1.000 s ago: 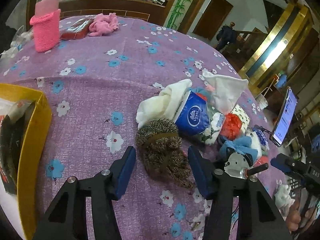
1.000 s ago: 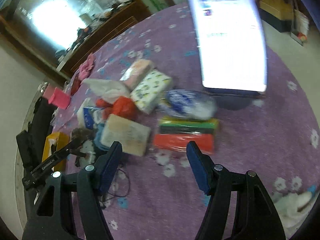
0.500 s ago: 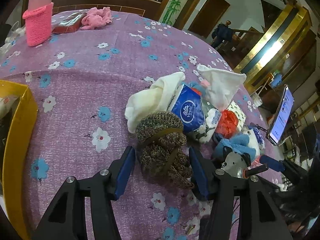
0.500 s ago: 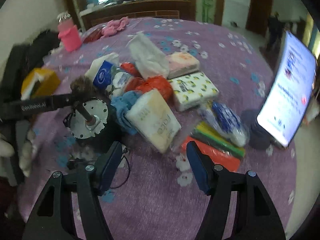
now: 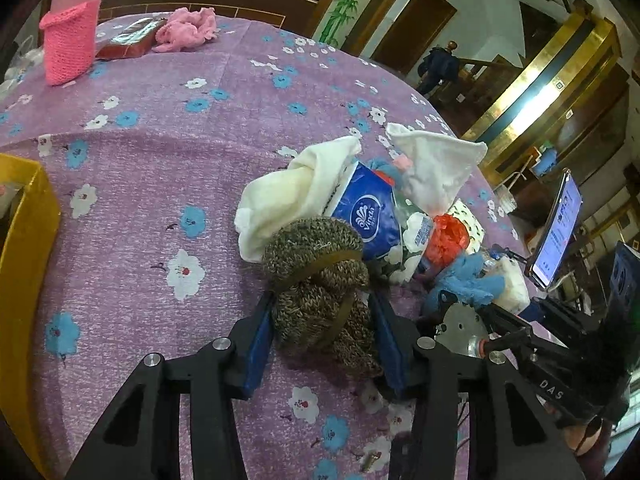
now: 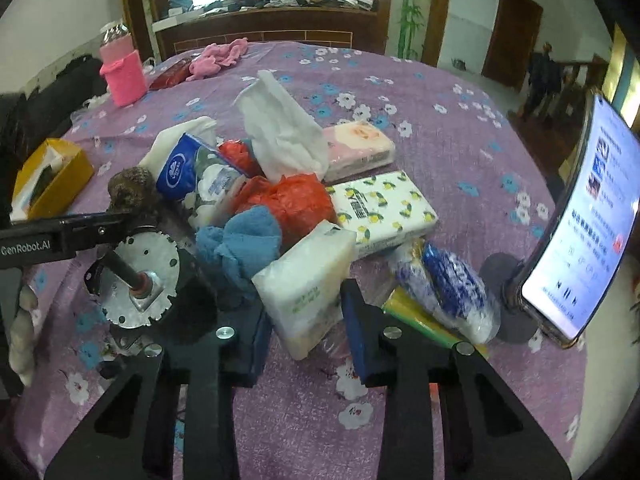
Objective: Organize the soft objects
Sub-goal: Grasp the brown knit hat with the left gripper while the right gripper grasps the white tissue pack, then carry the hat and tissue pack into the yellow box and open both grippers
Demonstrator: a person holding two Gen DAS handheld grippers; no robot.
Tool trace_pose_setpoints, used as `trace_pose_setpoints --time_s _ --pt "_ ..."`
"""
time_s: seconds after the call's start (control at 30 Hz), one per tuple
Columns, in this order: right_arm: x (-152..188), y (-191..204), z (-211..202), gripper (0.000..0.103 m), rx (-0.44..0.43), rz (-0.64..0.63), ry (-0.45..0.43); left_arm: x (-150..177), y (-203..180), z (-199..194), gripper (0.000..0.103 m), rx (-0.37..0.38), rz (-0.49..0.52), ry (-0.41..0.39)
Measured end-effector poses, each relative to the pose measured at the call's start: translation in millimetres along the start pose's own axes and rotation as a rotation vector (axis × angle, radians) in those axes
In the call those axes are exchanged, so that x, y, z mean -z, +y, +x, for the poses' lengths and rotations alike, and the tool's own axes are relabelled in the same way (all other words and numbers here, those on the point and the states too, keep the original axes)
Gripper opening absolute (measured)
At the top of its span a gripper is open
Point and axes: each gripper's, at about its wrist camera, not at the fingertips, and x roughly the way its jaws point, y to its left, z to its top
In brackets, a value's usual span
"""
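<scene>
The left tongs [image 5: 322, 328] are closed onto a brown knitted bundle [image 5: 320, 280], both pads touching its sides, at the near edge of the pile on the purple flowered bench [image 5: 152, 168]. The right tongs [image 6: 306, 320] stand half open around a white tissue pack [image 6: 308, 280], whether touching it I cannot tell. A yellow box [image 5: 24, 240] sits well to the left.
</scene>
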Motion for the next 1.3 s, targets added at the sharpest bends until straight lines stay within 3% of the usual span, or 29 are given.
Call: trace_pose_setpoints --time_s 0.43,0.77,0.93,1.03,1.17,1.3 --pt "17.1 -29.6 -44.7 0.028 -0.135 0.225 -0.063 19.4 9.1 -56.9 0.044 0.049 -0.045 -0.07" --pt "19.1 -5.0 -96.7 0.028 -0.163 0.202 -0.129 56.6 19.2 -133.5 0.044 0.086 -0.051 -0.125" --pt "11.6 35.4 -105.5 0.028 -0.221 0.141 -0.13 71.7 51.7 -187.1 0.045 0.011 -0.047 -0.174" --pt "1.6 69.8 -102.9 0.028 -0.267 0.091 -0.122 75.3 88.8 -217.2 0.045 -0.084 -0.082 -0.204" --pt "-13.8 124.0 -89.4 0.029 -0.348 0.025 -0.09 73.5 136.2 -240.1 0.045 -0.189 -0.132 -0.207" --pt "-26.4 178.2 -71.9 0.029 -0.405 -0.043 -0.052 67.2 173.3 -248.6 0.045 -0.247 -0.176 -0.198"
